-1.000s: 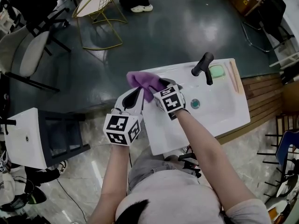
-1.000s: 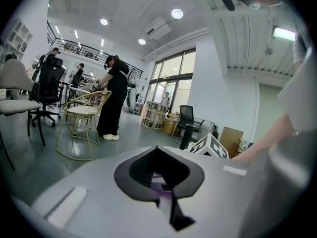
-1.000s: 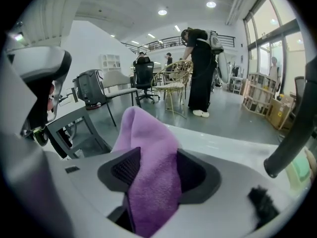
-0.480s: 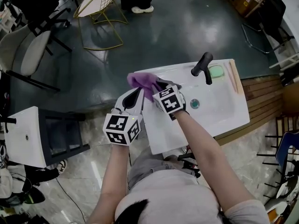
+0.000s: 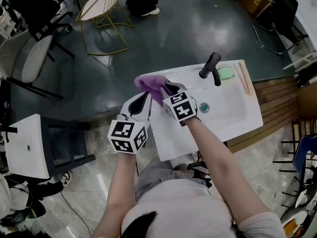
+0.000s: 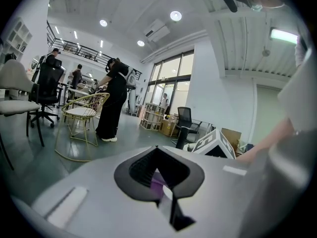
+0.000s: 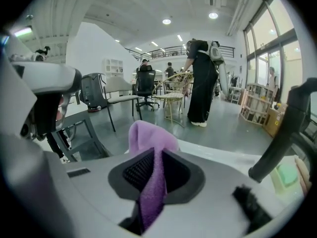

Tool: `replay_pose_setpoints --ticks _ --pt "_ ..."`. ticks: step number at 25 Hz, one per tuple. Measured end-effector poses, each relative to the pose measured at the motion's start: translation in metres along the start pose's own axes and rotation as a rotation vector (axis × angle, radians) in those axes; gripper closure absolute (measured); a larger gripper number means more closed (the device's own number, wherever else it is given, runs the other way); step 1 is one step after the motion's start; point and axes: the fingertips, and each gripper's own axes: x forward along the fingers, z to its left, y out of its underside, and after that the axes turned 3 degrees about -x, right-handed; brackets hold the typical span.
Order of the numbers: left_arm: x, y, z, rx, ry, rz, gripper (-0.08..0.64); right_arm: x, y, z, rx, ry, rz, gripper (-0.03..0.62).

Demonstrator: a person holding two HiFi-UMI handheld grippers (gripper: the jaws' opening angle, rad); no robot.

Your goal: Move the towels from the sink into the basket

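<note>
Right gripper: jaws have just been closing and are now clamped on the purple towel, with cloth filling the gap between the pads and a fold standing above the tips.

Left gripper: tips drawn together with a sliver of the same purple cloth between them. I read that as a pinch on an edge.

The towel is bunched at the far left corner of the sink, left of the black faucet. With both grips set, I judge the lift-out can start. I can't pick out the basket in any view.

Pose: right gripper angled down over the sink's left end, forearm reaching in from lower right. Left gripper close to level, just beside it.
</note>
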Motion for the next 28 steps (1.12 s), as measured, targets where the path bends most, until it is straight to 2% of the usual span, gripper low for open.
replay_pose_setpoints --ticks 18,28 --pt "-0.015 -0.009 -0.031 0.034 0.022 -0.024 0.554 -0.061 -0.021 -0.008 0.081 0.041 -0.141 0.529" --pt "-0.025 -0.017 -0.057 0.064 0.039 -0.027 0.554 -0.097 -0.038 -0.008 0.084 0.052 -0.2 0.529"
